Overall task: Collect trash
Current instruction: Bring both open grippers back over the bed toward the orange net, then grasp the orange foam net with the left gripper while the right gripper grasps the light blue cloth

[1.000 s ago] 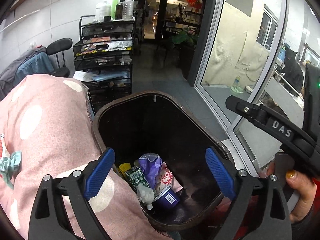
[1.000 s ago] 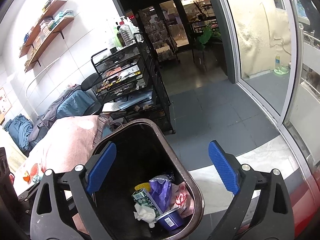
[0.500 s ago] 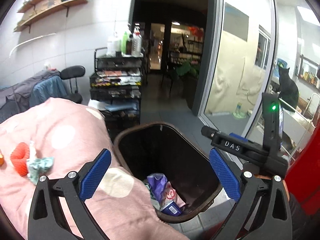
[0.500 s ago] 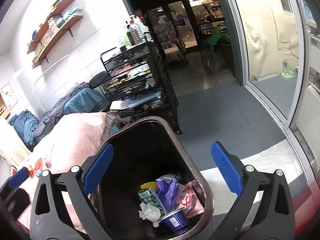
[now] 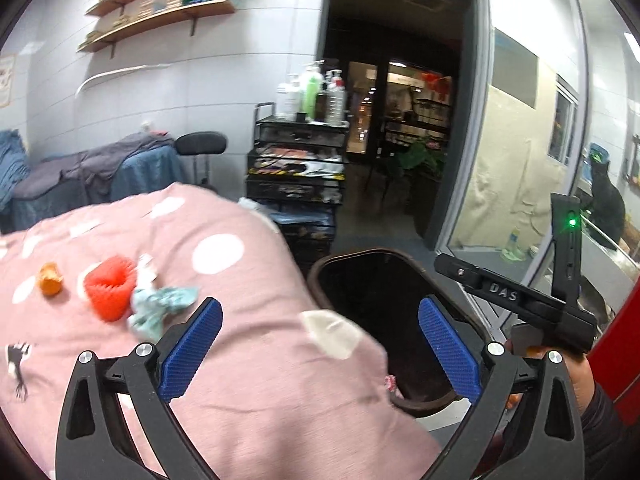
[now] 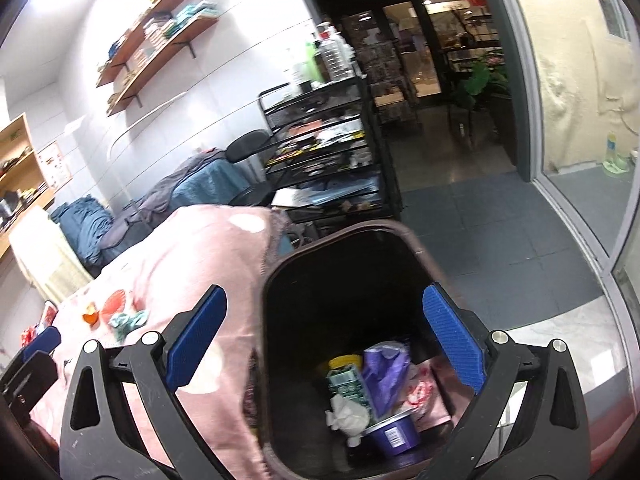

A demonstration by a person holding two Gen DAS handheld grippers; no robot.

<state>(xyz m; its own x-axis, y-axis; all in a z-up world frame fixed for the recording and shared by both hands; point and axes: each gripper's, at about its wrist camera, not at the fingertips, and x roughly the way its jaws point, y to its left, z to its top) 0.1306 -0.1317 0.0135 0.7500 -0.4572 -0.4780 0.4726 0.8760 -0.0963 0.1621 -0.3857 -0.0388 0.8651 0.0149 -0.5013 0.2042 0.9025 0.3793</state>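
Note:
A dark brown trash bin (image 6: 416, 245) (image 5: 316, 280) stands beside a table under a pink dotted cloth (image 5: 248, 360) (image 6: 192, 248). Inside lie a purple wrapper (image 6: 384, 364), a green carton (image 6: 347, 388), a white tissue (image 6: 348, 416) and a purple cup (image 6: 394, 434). On the cloth rest a red foam net (image 5: 107, 292) (image 6: 114, 302), a crumpled teal wrapper (image 5: 160, 308) (image 6: 128, 320) and an orange peel (image 5: 50, 279) (image 6: 90, 317). My left gripper (image 5: 320, 352) hangs open and empty over the cloth's edge. My right gripper (image 6: 326, 346) hovers open over the bin, holding nothing.
A black wire cart (image 5: 298, 184) with bottles on top stands behind the bin. A stool (image 5: 200, 146) and cloth-covered furniture (image 5: 92, 176) are at the back left. Glass doors (image 5: 512, 152) run along the right. A hand (image 5: 580, 376) holds the right gripper's handle.
The left gripper has swung left and up, off the bin and toward the trash lying on the pink cloth. The right gripper shifted slightly and stays over the bin.

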